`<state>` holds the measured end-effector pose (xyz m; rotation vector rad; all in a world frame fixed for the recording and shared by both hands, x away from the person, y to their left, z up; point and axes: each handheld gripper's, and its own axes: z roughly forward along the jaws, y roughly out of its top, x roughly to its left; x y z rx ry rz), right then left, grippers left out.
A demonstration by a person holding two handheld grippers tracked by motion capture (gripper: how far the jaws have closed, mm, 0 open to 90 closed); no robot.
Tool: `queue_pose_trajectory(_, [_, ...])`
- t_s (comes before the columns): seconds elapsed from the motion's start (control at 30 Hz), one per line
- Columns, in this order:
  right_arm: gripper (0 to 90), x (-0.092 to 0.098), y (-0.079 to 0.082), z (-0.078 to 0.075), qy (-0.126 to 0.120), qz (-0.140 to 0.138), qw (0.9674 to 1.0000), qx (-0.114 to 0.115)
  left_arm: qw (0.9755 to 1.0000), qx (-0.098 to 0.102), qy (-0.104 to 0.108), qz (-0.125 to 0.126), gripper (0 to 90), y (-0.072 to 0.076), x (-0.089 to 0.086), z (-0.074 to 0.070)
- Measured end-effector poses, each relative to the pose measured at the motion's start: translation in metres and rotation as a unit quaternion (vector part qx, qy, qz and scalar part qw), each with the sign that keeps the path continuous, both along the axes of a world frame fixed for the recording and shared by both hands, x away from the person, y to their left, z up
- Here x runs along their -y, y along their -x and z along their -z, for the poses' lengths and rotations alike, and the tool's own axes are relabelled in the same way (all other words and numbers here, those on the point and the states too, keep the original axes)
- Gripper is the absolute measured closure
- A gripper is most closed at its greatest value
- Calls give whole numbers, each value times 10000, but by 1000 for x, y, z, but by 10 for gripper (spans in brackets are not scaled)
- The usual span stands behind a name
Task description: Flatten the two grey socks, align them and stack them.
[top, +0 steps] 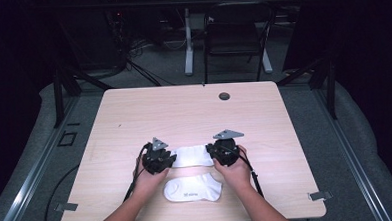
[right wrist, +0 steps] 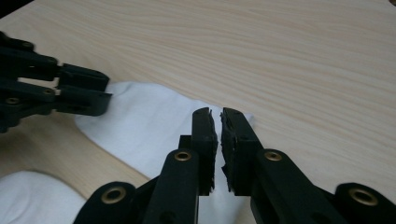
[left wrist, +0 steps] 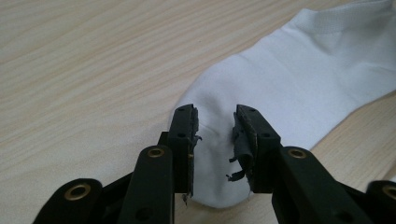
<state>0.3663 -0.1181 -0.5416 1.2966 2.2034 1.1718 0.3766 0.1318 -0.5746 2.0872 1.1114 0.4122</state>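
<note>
High view: left tongs [top: 172,159] apart over the far sock's [top: 192,155] toe, right tongs [top: 209,151] nearly together at its 3 o'clock cuff, likely to stretch it flat.

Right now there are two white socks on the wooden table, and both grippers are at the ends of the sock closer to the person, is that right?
Not quite. The two grippers, left gripper and right gripper, are at the ends of the farther sock, as the high view shows. The nearer sock lies untouched in front of the person. Both socks are white and lie on the wooden table.
</note>
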Motion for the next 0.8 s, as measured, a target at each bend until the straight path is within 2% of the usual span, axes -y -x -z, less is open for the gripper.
queue_pose_trajectory(0.1, [845,-8,-1,4,253,-89,9996,-77,10000,-35,-32,-12,691,-1,1,3])
queue_pose_trajectory(0.17, [848,-10,-6,12,414,-6,9987,-290,10000,-22,-67,4,710,-1,2,4])
queue_pose_trajectory(0.2, [850,-7,-12,20,498,137,9975,-480,10000,17,-92,5,724,0,2,5])
queue_pose_trajectory(0.23, [850,-7,-12,20,498,137,9975,-480,9999,24,-99,9,724,0,3,5])
queue_pose_trajectory(0.33, [850,-1,-19,28,340,349,9965,-676,9999,23,-123,52,743,0,2,5])
queue_pose_trajectory(0.4, [850,2,-21,32,318,476,9951,-805,10000,19,-62,41,764,-1,0,5])
queue_pose_trajectory(0.63, [886,10,-19,34,280,533,9952,-772,10000,28,-52,2,828,2,-3,6])
queue_pose_trajectory(0.8, [895,15,-15,34,174,529,9946,-881,10000,1,-82,50,843,6,-3,5])
